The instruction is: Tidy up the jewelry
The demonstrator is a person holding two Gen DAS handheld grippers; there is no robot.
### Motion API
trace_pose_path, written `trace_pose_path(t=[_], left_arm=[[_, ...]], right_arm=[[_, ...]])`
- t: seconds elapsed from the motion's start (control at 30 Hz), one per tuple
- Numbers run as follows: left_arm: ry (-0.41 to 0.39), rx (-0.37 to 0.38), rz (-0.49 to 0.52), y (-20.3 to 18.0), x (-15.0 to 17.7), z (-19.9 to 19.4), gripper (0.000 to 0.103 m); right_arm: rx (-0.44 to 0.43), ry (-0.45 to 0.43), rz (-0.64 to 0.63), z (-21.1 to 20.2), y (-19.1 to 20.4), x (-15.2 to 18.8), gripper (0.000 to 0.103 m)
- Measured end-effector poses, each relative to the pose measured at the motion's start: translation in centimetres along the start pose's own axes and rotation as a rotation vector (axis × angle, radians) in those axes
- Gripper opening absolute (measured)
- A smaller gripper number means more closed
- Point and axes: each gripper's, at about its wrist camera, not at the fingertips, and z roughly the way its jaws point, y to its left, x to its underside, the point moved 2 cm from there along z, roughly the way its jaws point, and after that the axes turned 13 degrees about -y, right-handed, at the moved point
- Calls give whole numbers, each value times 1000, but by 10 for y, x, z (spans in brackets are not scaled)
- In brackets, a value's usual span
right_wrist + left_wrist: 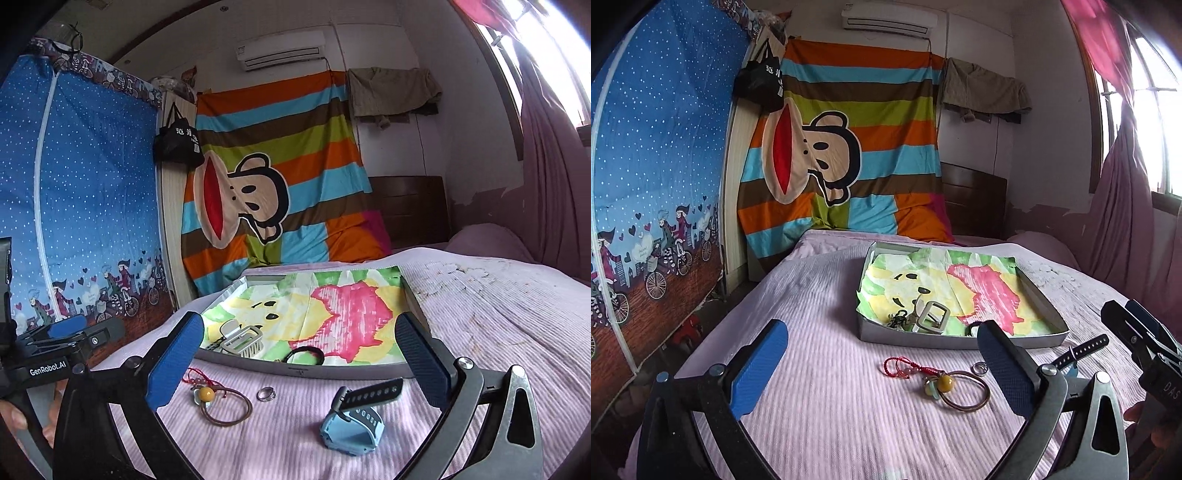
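A shallow grey tray [960, 338] [306, 367] lined with a painted paper lies on the pink bedspread. In it are a grey hair clip [932, 319] [242, 339], a dark chain beside the clip [897, 319] and a black hair tie [304, 355]. On the bed in front lie a red cord charm with a yellow bead [923, 373] [206, 394], a brown hair ring [966, 393] [229, 406], a silver ring [980, 367] [266, 394] and a light blue watch [352, 424]. My left gripper [882, 373] is open above the charm. My right gripper [295, 363] is open above the ring and watch.
The bed [831, 406] runs to a dark wooden headboard [975, 199] draped with a striped monkey sheet [842, 155]. A blue dotted wardrobe cover [657, 166] stands on the left. Pink curtains [1123, 206] and a window are on the right.
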Motion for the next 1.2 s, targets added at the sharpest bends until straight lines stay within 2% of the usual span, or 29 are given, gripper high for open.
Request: trace_pose_path(t=[0.33, 0.63, 0.83, 1.2], left_arm=[[-9, 11, 29, -8, 14, -17, 103], [10, 19, 52, -16, 23, -23, 103], [43, 38, 58, -19, 28, -26, 103], [168, 104, 53, -22, 37, -12, 103]], right_arm=[[4, 12, -30, -30, -15, 6, 102], [11, 35, -58, -39, -18, 15, 102], [15, 75, -60, -41, -24, 23, 102], [12, 175, -59, -29, -34, 41, 102]])
